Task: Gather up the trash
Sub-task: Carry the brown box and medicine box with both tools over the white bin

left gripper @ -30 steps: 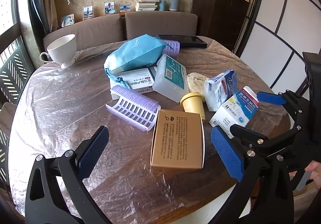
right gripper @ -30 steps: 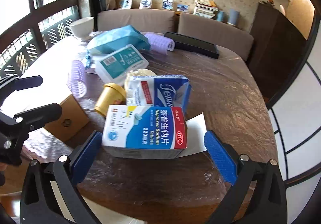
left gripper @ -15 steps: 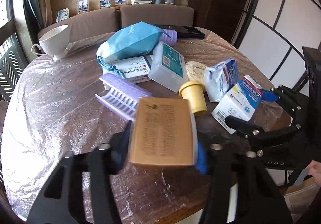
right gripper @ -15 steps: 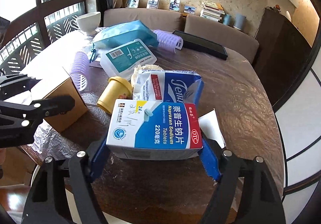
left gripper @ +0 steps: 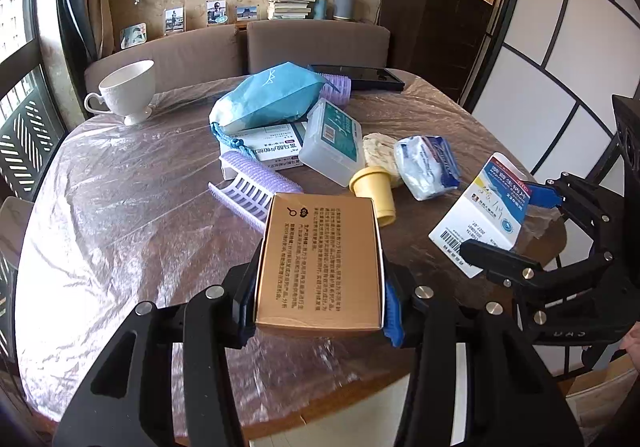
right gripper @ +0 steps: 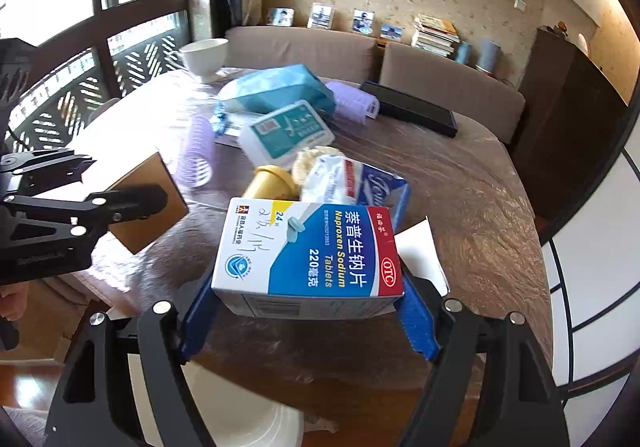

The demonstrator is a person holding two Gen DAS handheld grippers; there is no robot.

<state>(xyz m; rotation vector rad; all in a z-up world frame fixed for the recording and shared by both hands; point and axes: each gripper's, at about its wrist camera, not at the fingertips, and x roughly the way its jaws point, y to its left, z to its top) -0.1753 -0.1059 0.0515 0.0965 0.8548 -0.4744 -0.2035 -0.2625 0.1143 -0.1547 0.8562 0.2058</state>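
Brown cardboard box [left gripper: 318, 261] clamped between the blue pads of the left gripper [left gripper: 316, 301], near end raised clear of the plastic-covered table [left gripper: 120, 207], far end close over the purple hair roller [left gripper: 256, 187]; blue-and-white tablet box [right gripper: 308, 253] likewise pinched by its short ends in the right gripper [right gripper: 306, 311], tilted and lifted off the white paper slip [right gripper: 420, 247] beneath. Both sets of jaws having just been closing, each now pressing on its carton. Best carried with steady, modest squeeze: light card, likely empty, prone to buckling or twisting out if pinched harder or swung fast. Worth lifting straight up first, clear of the yellow cup [left gripper: 376, 195] and the crumpled tissue pack [left gripper: 426, 167], before drawing back toward the table's near edge. No bin identifiable in either view, only something pale and round low beyond the edge, so drop point uncertain. Remaining clutter, the blue pouch [left gripper: 272, 99] among it, still waiting, teacup [left gripper: 128, 91] well apart and probably not trash
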